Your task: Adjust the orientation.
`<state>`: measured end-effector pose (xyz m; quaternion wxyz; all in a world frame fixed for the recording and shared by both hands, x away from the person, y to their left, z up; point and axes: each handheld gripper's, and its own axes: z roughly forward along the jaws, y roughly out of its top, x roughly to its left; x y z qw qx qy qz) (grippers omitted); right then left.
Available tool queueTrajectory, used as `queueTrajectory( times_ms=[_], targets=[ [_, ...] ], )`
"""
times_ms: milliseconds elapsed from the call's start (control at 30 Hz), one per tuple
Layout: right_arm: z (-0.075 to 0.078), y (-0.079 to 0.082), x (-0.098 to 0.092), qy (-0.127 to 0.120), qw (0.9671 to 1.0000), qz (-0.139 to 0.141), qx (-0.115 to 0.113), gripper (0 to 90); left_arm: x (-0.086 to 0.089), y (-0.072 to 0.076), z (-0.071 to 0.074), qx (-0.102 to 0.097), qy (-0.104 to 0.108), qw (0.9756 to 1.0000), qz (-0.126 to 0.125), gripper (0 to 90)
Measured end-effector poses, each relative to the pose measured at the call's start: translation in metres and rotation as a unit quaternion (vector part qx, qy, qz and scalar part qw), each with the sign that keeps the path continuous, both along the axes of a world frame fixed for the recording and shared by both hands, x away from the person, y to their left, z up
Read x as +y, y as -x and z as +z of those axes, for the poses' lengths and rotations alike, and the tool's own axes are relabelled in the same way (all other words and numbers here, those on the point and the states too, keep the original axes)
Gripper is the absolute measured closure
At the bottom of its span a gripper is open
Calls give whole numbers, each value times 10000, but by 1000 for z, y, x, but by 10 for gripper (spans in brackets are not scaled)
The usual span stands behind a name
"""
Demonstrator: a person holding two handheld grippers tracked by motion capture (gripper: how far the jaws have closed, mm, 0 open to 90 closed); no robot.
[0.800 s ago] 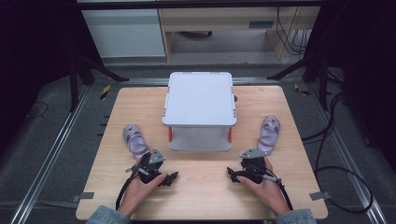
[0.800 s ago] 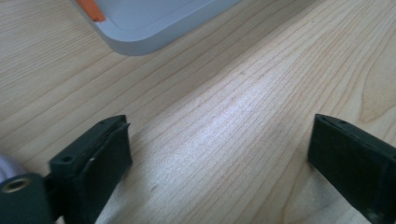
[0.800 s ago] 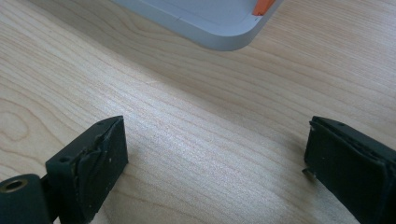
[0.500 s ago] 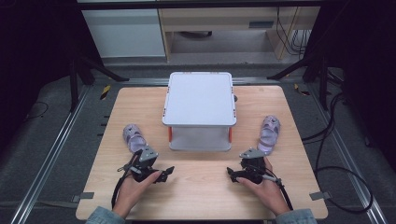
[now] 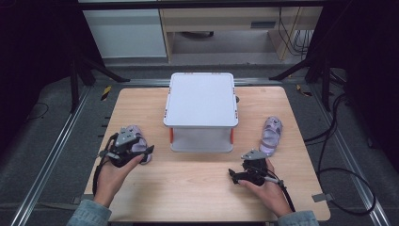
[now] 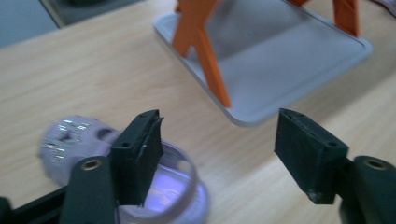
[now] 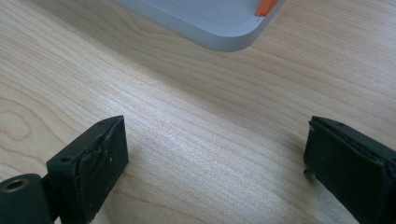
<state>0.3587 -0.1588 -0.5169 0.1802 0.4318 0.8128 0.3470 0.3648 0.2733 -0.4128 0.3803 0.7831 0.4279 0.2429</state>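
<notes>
The left gripper [image 5: 126, 147] hovers over the left sandal [image 5: 136, 141] near the left edge of the table [image 5: 197, 188], its fingers [image 6: 137, 154] released and spread, with nothing pressed between them. In the left gripper view one finger stands in front of the sandal's clear, glossy lilac strap [image 6: 173, 186], while the other hangs over bare wood; the sandal itself is blurred there. The jaws have just been closing, though the sandal is not clamped.

The right gripper [image 5: 245, 173] sits low over the near right part of the table, fingers [image 7: 93, 163] also released and wide, with only wood grain between them. The right sandal [image 5: 270, 136], the same pale lilac, lies beyond it, toe pointing away, well apart from the fingers and just beside the rack's right side.

The rack [image 5: 201, 101] stands in the middle: a flat white-grey plastic top with rounded corners on short orange legs [image 6: 203, 51], over a matching smooth base tray [image 7: 210, 23] with a raised lip. The gap between its two shelves is open toward the person.

The table is light wood, matte, with a fine straight grain. Open room lies across the whole near strip between the two hands and in front of the rack; the left sandal has little margin to the table's left edge.
</notes>
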Motion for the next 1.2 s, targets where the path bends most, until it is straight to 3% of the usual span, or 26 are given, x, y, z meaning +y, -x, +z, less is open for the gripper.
queueTrajectory(
  times_ms=[200, 267, 400, 500, 633, 900, 1033, 1133, 1200],
  targets=[
    [0, 0, 0, -5, 10000, 1, -5, 66, 24, -16, 3, 16, 82, 9991, 407, 441],
    [0, 0, 0, -5, 10000, 2, -5, 66, 32, -20, 0, 22, 29, 9985, 539, 459],
    [0, 0, 0, -8, 10000, 12, -3, 67, 49, -26, -11, 136, 130, 9969, 763, 534],
    [0, 0, 0, -7, 10000, 11, -3, 67, 50, -27, -19, 239, 149, 9969, 729, 540],
    [0, 0, 0, -8, 10000, 15, -6, 69, 49, -26, -39, 386, 49, 9960, 801, 531],
    [0, 0, 0, -6, 10000, 18, -6, 70, 49, -34, -56, 622, 136, 9940, 884, 517],
    [0, 0, 0, -8, 10000, 23, -11, 71, 49, -39, -60, 757, 170, 9934, 839, 581],
    [0, 0, 0, -7, 10000, 24, -12, 71, 48, -39, -59, 680, 241, 9942, 793, 704],
    [0, 0, 0, -8, 10000, 25, -10, 71, 48, -38, -58, 682, 228, 9940, 829, 723]
  ],
)
